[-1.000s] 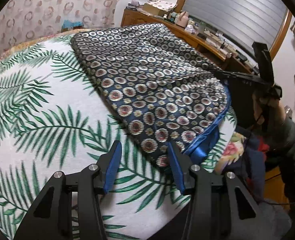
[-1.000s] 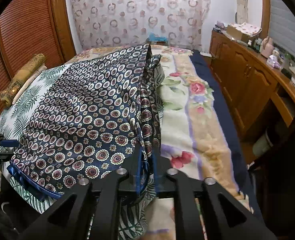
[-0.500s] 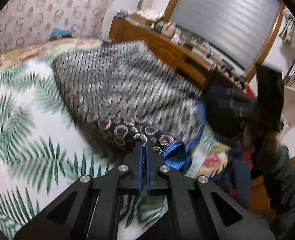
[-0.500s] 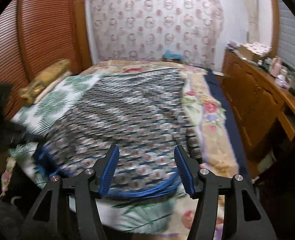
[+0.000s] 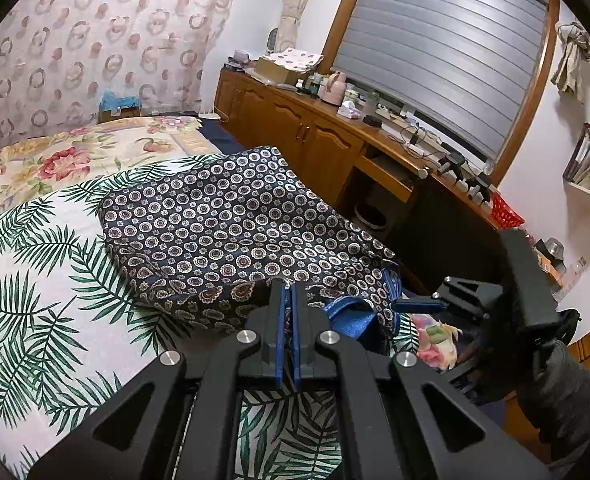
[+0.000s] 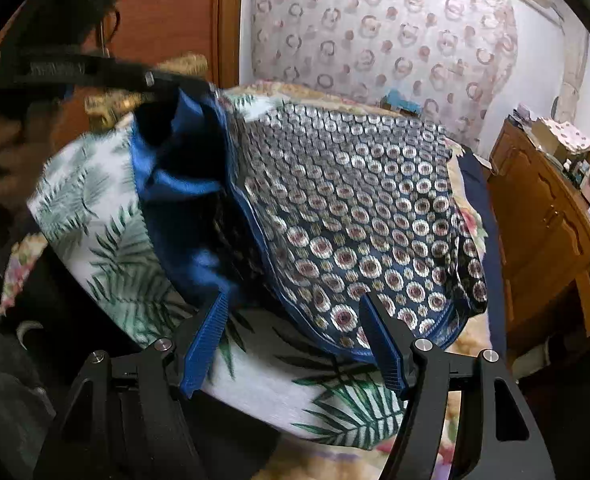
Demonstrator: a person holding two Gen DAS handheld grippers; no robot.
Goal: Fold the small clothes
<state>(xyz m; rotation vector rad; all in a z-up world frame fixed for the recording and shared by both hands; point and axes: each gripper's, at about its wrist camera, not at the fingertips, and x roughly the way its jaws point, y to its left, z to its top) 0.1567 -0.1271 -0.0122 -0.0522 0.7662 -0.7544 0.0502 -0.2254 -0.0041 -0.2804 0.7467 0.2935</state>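
The left gripper [image 5: 287, 300] has its jaws pinched together on the near hem of the patterned cloth [image 5: 231, 224], with a strip of fabric caught between the blue pads. The right gripper [image 6: 295, 336] has its jaws spread wide and opening, with nothing pressed between them; the cloth's blue-trimmed edge lies just beyond its fingertips.

The cloth is dark navy with rings and small flowers and a plain blue lining [image 6: 183, 184]. It lies on the palm-leaf blanket [image 5: 27, 280] near the bed's front edge, spreading back toward the bed's right side. In the right wrist view, its front left corner is lifted off the blanket in the left gripper, so the lining shows and hangs in folds. The rest lies fairly flat, with a few wrinkles.

Under the palm-leaf blanket, a floral bedspread [image 5: 67, 156] covers the far part of the bed. Past the bed's right edge stands a wooden cabinet [image 5: 295, 140] with clutter on top. A patterned curtain [image 5: 95, 40] hangs behind the bed's far end.
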